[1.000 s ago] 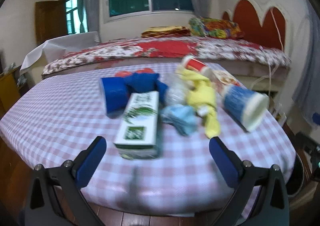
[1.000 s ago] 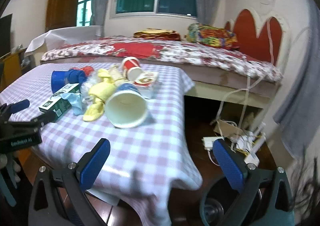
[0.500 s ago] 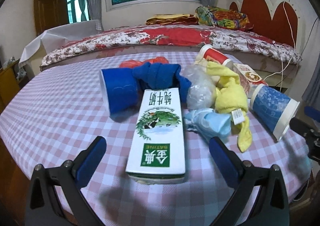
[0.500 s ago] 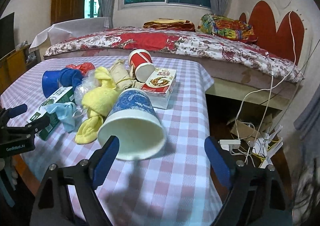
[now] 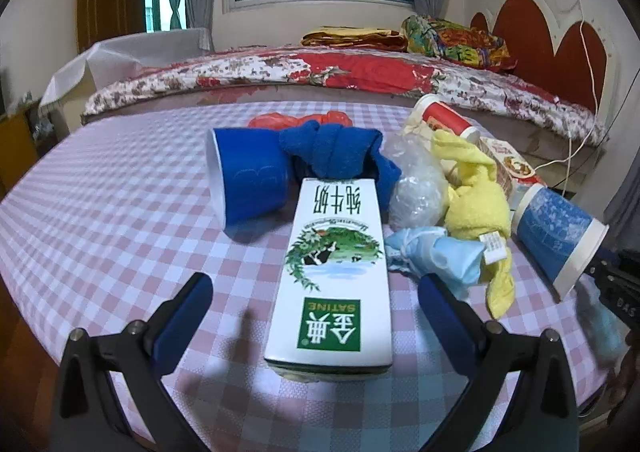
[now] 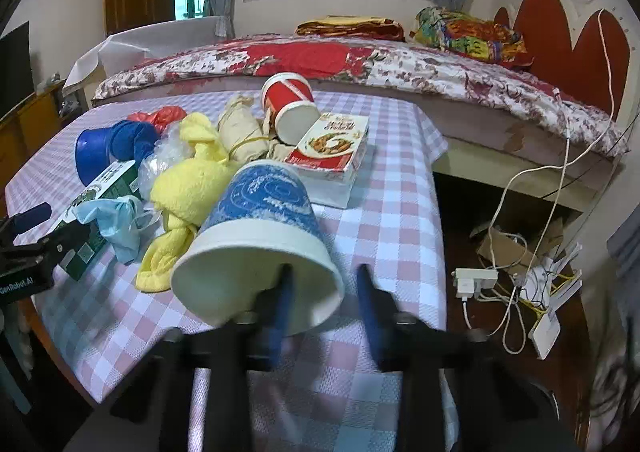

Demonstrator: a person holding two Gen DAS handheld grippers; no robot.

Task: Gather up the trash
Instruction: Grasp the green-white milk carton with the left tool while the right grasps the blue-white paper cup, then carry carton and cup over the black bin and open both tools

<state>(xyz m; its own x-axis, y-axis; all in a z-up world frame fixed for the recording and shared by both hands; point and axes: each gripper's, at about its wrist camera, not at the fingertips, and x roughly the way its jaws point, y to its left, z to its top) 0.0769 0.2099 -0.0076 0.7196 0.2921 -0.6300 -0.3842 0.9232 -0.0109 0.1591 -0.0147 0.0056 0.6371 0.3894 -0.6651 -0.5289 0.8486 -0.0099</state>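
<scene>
A white and green milk carton [image 5: 336,252] lies flat on the checked table [image 5: 100,211], pointing away from me. My left gripper [image 5: 316,286] is open, with one finger on each side of the carton's near end and not touching it. A blue and white paper cup [image 6: 264,195] lies on its side with its mouth towards my right gripper [image 6: 324,272]. Its jaws are closing: one finger is inside the cup's mouth and the other outside, with the rim wall between them. A gap still shows at the pads.
Behind the carton lie a blue plastic cup [image 5: 248,179], blue cloth [image 5: 336,151], a clear bag [image 5: 416,183], yellow cloth [image 5: 476,203] and a pale blue mask [image 5: 432,256]. A red cup [image 6: 288,99] and a food box [image 6: 332,143] lie farther back. Cables [image 6: 520,272] lie on the floor beyond the table's right edge.
Both grippers came forward and lower over the table. The left now straddles the carton. The right gripper's wide jaws have narrowed around the paper cup's rim.
</scene>
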